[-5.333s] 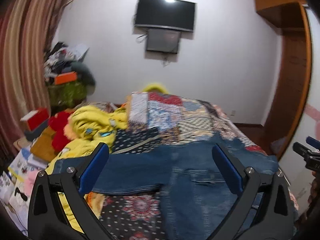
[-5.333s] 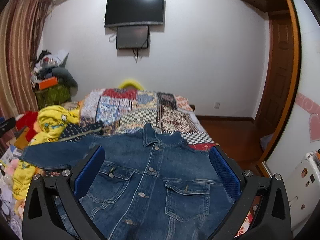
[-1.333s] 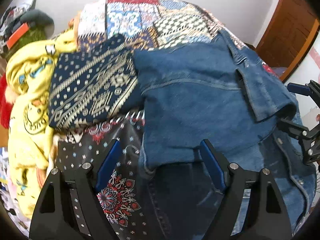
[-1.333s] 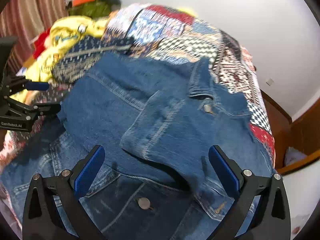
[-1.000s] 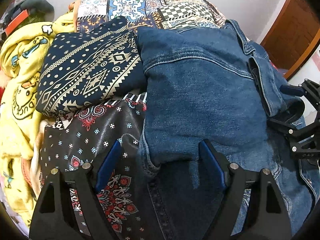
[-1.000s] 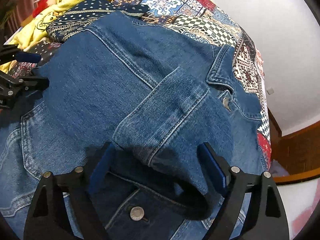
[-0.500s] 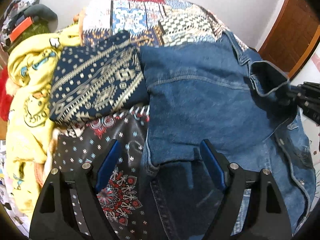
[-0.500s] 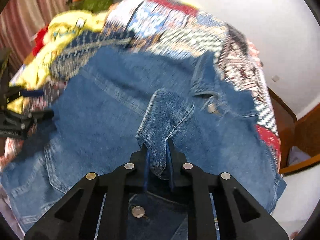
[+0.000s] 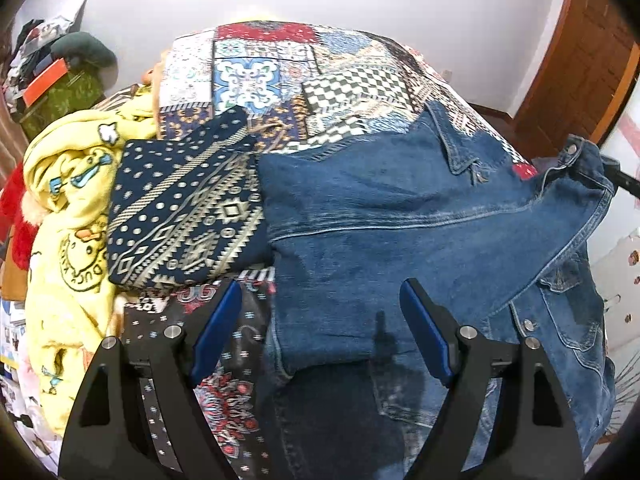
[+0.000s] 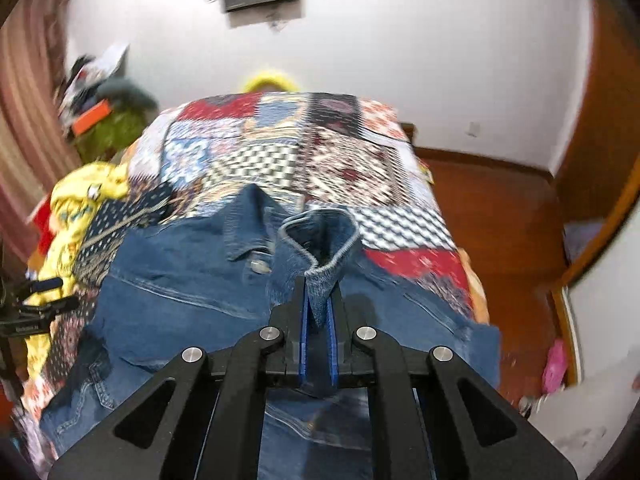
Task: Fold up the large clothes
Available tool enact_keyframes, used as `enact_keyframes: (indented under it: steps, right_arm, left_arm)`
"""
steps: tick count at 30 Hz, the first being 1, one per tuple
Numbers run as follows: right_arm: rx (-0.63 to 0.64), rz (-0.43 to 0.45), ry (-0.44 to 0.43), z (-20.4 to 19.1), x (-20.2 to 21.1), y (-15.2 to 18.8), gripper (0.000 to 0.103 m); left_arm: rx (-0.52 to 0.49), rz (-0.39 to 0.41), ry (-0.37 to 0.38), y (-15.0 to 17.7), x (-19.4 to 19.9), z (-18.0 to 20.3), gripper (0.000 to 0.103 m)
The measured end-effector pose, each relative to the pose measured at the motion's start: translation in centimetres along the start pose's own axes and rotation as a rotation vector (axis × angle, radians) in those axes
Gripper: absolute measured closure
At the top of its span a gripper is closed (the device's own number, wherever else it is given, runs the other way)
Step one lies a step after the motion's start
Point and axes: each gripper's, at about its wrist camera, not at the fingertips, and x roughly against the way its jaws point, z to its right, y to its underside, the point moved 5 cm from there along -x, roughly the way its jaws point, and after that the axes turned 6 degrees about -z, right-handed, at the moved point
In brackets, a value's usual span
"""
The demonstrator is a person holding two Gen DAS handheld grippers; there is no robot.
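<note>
Right gripper (image 10: 318,312) clenched on denim jacket (image 9: 400,220) sleeve cuff, left gripper (image 9: 320,332) released above it; carry cuff flat across, avoid bunching.

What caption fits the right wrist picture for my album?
Right hand-held gripper pinches a denim jacket cuff above the patchwork bedspread.

Matt, coarse denim jacket (image 9: 400,216); woven patchwork cloth bedspread (image 9: 280,68).

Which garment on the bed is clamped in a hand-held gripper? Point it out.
The denim jacket: its cuff is pinched in the right hand-held gripper. The navy patterned garment and yellow duck-print garment lie untouched.
</note>
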Motion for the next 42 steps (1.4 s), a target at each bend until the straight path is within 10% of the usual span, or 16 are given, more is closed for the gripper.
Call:
enact_keyframes:
  steps: [14,26,33,42]
  right_arm:
    - [-0.169,-0.182,-0.025,6.1,-4.9,9.0,0.095]
    - [-0.274,-0.131,0.050,10.1,-0.3,10.7,0.018]
    - [-0.527,-0.167,-0.040,15.2,0.9,14.1,0.018]
    - [-0.808,-0.270,-0.182,18.1,-1.5,20.6,0.018]
  left_arm:
    - [-0.057,-0.144,-0.030,3.1,-6.2,3.0,0.022]
    - [-0.077,0.003,0.001,0.9,-1.5,4.7,0.022]
    - [-0.120,0.098,0.043,-1.9,0.1,8.3,0.018]
    - [-0.152,-0.004,0.140,-0.7,-2.8,11.9,0.018]
